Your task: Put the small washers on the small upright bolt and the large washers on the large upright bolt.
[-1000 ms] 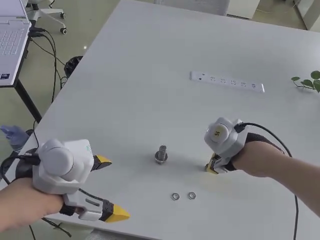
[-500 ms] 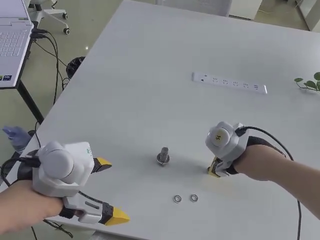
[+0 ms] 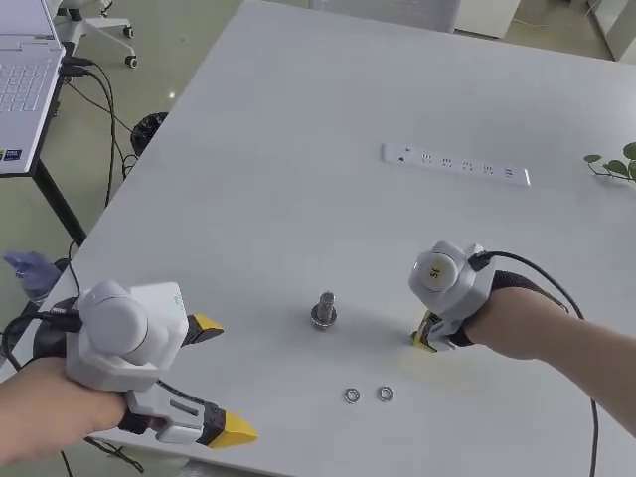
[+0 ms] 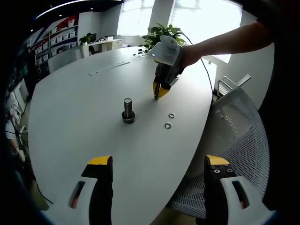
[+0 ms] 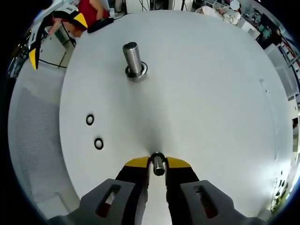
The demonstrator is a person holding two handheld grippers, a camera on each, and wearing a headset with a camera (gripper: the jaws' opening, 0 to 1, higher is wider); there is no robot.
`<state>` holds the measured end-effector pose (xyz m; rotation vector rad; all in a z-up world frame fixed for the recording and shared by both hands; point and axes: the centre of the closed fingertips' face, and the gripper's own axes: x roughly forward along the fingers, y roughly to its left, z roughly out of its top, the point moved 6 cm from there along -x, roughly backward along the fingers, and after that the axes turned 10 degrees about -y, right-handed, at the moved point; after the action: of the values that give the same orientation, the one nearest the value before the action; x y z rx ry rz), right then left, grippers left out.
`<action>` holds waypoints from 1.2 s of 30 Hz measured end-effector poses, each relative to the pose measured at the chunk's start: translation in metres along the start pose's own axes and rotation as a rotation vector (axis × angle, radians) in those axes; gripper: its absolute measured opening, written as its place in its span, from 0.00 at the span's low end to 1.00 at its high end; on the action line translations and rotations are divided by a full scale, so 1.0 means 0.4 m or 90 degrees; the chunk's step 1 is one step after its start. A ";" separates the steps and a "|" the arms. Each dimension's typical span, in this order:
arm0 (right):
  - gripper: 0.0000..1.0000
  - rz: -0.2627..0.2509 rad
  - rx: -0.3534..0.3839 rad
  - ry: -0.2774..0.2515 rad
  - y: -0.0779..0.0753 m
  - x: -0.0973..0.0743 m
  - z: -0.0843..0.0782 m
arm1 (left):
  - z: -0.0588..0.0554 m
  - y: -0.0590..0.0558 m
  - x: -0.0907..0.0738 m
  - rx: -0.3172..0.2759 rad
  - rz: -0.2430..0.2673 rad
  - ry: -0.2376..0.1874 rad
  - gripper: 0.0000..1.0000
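Right gripper (image 3: 425, 341) is clamped on the small bolt (image 5: 158, 165), with its jaw tips pointing down at the desk (image 3: 298, 149). We cannot tell whether the bolt touches the surface. We see the large bolt (image 3: 323, 309) standing upright near it, apart from both grippers. Two small washers (image 3: 352, 396) lie flat, just beside each other, between the large bolt and the desk's near edge. Left gripper (image 3: 221, 376) hovers at the near edge, jaws spread wide and holding nothing. A power strip (image 3: 455, 165) lies well behind.

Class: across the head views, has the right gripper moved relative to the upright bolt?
No. The right gripper keeps its spacing from the upright bolt; only the camera shifted slightly.
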<state>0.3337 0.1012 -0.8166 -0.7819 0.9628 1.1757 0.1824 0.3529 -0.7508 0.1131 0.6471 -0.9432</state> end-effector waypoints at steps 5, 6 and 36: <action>0.13 -0.003 0.003 0.001 0.000 0.000 0.001 | 0.002 0.002 0.001 0.001 0.001 -0.004 0.79; 0.13 -0.003 0.005 0.001 0.001 -0.001 0.002 | 0.003 0.002 0.001 0.001 0.001 -0.005 0.79; 0.22 0.003 0.025 -0.015 -0.004 -0.025 0.009 | 0.007 0.000 0.002 0.003 0.003 -0.012 0.81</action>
<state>0.3352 0.1001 -0.8058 -0.7334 0.9662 1.1643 0.1842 0.3515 -0.7488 0.1098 0.6272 -0.9401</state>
